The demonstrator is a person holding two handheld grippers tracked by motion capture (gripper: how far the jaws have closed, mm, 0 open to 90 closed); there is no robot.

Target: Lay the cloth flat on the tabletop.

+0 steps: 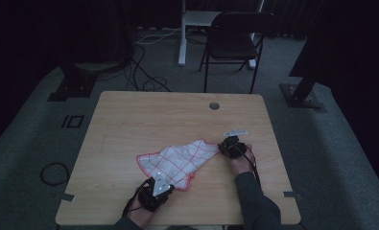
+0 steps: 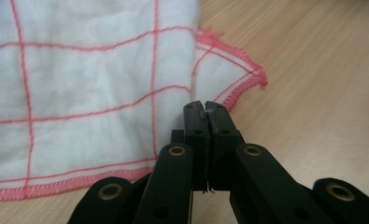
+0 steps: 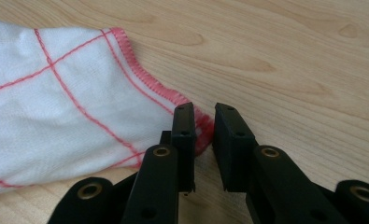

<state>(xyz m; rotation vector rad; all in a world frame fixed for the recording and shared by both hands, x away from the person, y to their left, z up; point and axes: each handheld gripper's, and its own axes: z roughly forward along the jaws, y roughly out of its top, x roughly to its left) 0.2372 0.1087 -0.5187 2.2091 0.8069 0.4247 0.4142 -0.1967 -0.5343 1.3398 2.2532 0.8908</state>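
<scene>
Left claw (image 2: 205,106) first: jaws pressed together, no gap betw. tips, a wisp of white cloth (image 2: 88,93) nipped at the very ends, so clamped on the near edge, close to the red hem. Seen from above, left claw (image 1: 157,186) low on the tabletop (image 1: 129,115), at the cloth's near corner, hand behind it.

Over to the right claw (image 3: 204,122): jaws parted a little, red-stitched corner of the cloth (image 3: 56,107) lying in the gap, not yet squeezed. Open, holding nothing. From above, right claw (image 1: 231,146) at the cloth's far-right tip, forearm trailing back to the tabletop's near edge.

Outward now: cloth (image 1: 177,160) spread diagonally across the middle-right of the tabletop, betw. both claws, one fold lapped over near the left claw, rumpled rather than flat. White weave, red grid lines, red overlocked hem all round.

Handling, as a guess: thin, light, limp; no stiffness, so sags and folds wherever unsupported. Not fragile, not slippery on the wood, but prob. drags and bunches if pulled flat along the tabletop. Best hold at corners, on the hem, where stitching gives thicker purchase. Right needs a full pinch on that corner before any lift, else slips out. Two corners held, lifted evenly: should hang straight.

Beyond: chair (image 1: 235,40) past the far edge, cables on the floor.
</scene>
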